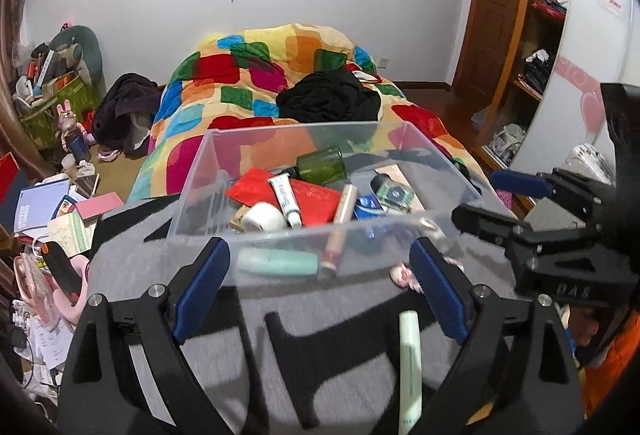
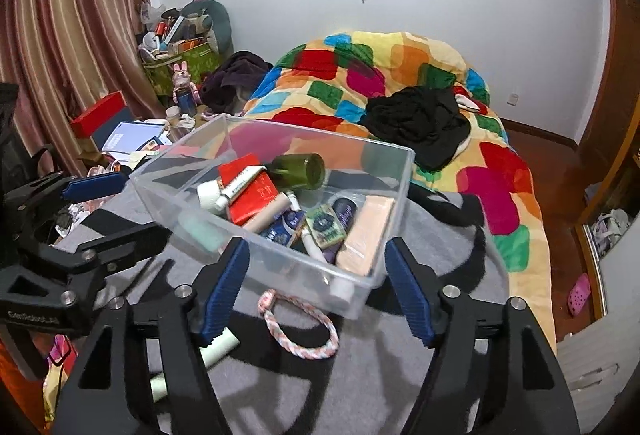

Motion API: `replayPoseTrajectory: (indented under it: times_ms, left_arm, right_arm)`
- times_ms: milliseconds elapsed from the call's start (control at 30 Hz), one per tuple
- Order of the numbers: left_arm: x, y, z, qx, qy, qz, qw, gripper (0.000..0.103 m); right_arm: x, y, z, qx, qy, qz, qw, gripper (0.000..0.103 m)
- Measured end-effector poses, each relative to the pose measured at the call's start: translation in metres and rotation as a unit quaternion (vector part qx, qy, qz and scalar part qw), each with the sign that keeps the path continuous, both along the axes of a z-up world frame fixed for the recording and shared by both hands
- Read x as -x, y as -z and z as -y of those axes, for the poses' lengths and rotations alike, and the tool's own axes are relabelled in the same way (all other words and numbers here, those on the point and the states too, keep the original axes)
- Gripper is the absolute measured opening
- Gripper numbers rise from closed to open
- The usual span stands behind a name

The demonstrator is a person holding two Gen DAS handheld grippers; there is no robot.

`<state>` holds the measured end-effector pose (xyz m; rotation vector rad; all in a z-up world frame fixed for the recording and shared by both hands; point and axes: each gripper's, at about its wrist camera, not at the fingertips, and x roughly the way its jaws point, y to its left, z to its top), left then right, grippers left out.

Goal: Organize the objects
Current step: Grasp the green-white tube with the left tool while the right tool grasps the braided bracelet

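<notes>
Clear plastic bin (image 2: 394,195) crammed with toiletries

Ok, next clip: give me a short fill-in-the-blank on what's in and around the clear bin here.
1. The green bottle lies inside the clear ____.
2. The braided bracelet lies on the grey cloth, ____ the bin.
3. Both the left gripper and the right gripper are ____, holding nothing.
4. A pale green tube lies on the cloth near the ____ gripper.

Missing words: bin; outside; open; left
</notes>
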<state>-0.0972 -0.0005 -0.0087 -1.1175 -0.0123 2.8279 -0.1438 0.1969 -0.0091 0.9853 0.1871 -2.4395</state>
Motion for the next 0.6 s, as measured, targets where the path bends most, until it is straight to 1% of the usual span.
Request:
replayPoseTrajectory:
  times_ms: [133,200,267,433,533,600]
  left_arm:
    - [-0.014,0.01,-0.007,0.002,0.008,0.012,0.9999,0.094]
    - [-0.019,0.019,-0.009,0.005,0.013,0.023,0.9996,0.094]
    - [-0.023,0.029,-0.012,0.006,0.018,0.037,0.9991,0.094]
    - [-0.031,0.056,-0.02,-0.001,0.032,0.075,0.9967,0.094]
    - [-0.037,0.067,-0.028,-0.004,0.042,0.086,0.9954,0.094]
    - [-0.04,0.071,-0.033,-0.004,0.05,0.089,0.9948,0.093]
  right_arm:
    - [-0.001,0.009,-0.01,-0.005,0.005,0.013,1.0,0.07]
    - [-0.002,0.016,-0.012,-0.009,0.004,0.022,1.0,0.073]
    - [-0.003,0.026,-0.012,-0.014,-0.001,0.035,0.999,0.074]
    - [-0.003,0.054,-0.002,-0.035,-0.016,0.069,0.997,0.075]
    - [0.0,0.068,0.007,-0.049,-0.021,0.083,0.995,0.075]
    - [0.0,0.075,0.01,-0.056,-0.023,0.084,0.995,0.074]
